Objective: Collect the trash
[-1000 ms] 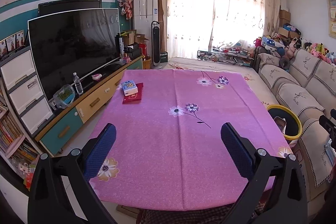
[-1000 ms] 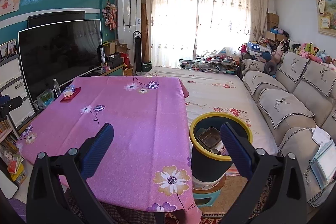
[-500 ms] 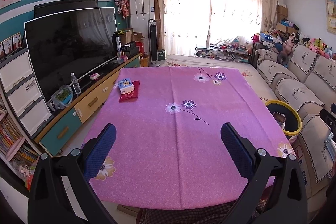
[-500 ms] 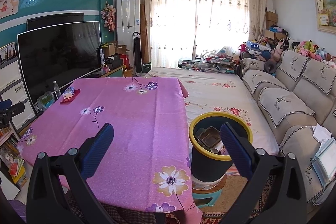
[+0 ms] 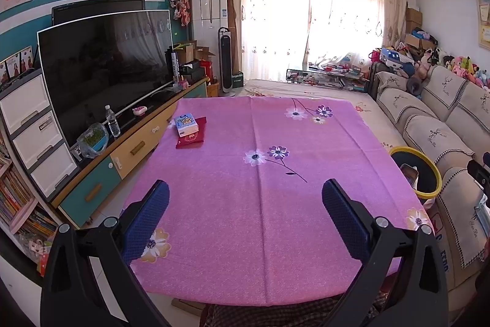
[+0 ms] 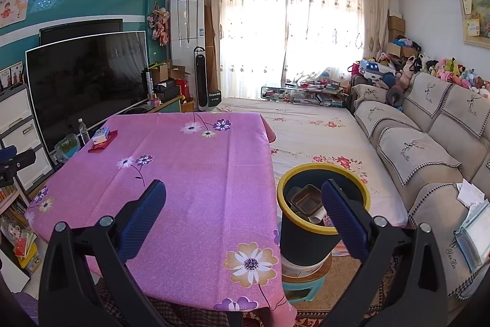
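One bin, perhaps three scraps.

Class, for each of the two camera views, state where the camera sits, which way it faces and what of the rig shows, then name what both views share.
Left wrist: on the left gripper, facing across the pink tablecloth toward the curtains; its open blue fingers show.
Right wrist: on the right gripper, aimed over the table's right edge and the bin; its open fingers show.
Shared: tablecloth, bin, television, sofa.
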### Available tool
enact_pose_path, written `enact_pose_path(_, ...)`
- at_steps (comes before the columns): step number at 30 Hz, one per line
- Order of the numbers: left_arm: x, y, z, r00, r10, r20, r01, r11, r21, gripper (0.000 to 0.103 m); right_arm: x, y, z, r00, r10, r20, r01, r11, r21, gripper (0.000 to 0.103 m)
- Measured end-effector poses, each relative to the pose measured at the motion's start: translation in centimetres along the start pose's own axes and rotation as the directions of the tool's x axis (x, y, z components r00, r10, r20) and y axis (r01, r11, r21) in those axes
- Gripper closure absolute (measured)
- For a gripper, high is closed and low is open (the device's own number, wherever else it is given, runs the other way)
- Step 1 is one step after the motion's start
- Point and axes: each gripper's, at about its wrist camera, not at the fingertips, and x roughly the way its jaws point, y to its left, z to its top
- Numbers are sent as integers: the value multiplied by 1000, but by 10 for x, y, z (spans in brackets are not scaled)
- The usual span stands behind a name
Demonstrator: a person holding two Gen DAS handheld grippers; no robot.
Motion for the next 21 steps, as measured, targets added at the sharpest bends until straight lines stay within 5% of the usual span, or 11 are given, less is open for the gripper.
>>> enact_pose_path(21,0,0,-2,1000,5,0,-5,1000,0,5,3,1,-1,1000,2,-9,-2,1000,5,7)
